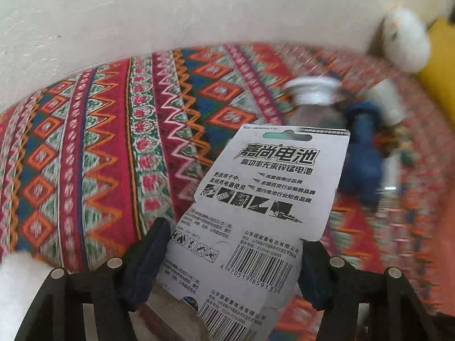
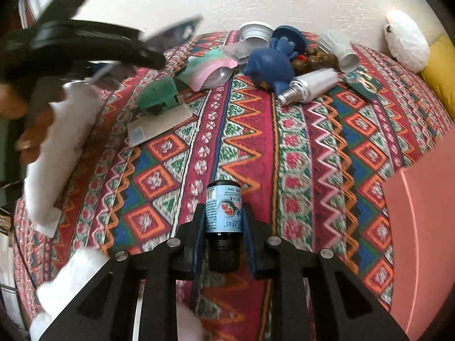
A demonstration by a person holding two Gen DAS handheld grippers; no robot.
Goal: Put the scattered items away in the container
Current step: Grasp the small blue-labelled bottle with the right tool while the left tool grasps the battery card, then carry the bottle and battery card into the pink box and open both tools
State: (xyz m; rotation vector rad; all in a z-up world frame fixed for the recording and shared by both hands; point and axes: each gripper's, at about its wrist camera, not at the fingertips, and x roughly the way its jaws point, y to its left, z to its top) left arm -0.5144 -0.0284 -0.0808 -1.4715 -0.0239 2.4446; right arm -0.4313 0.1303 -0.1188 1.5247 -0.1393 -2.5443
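Observation:
My left gripper [image 1: 231,267] is shut on a grey battery pack card [image 1: 264,199] with printed text and barcodes, held above the patterned cloth [image 1: 99,147]. In the right wrist view that gripper [image 2: 85,42] is blurred at the upper left, the card [image 2: 176,31] sticking out of it. My right gripper [image 2: 224,224] is shut on a small dark bottle [image 2: 224,210] with a blue "ROSE" label, cap toward the camera. Scattered at the back lie a blue toy figure [image 2: 273,65], a white screw cap [image 2: 254,32], a silver tube [image 2: 312,83] and brown beads [image 2: 310,56].
A green object on a grey card [image 2: 159,99] and a pink-green pouch [image 2: 207,68] lie at the left back. A white plush [image 2: 406,41] and yellow cushion [image 2: 440,65] sit against the wall. A pink flat surface [image 2: 421,227] borders the right. A white fluffy sleeve [image 2: 65,130] is at the left.

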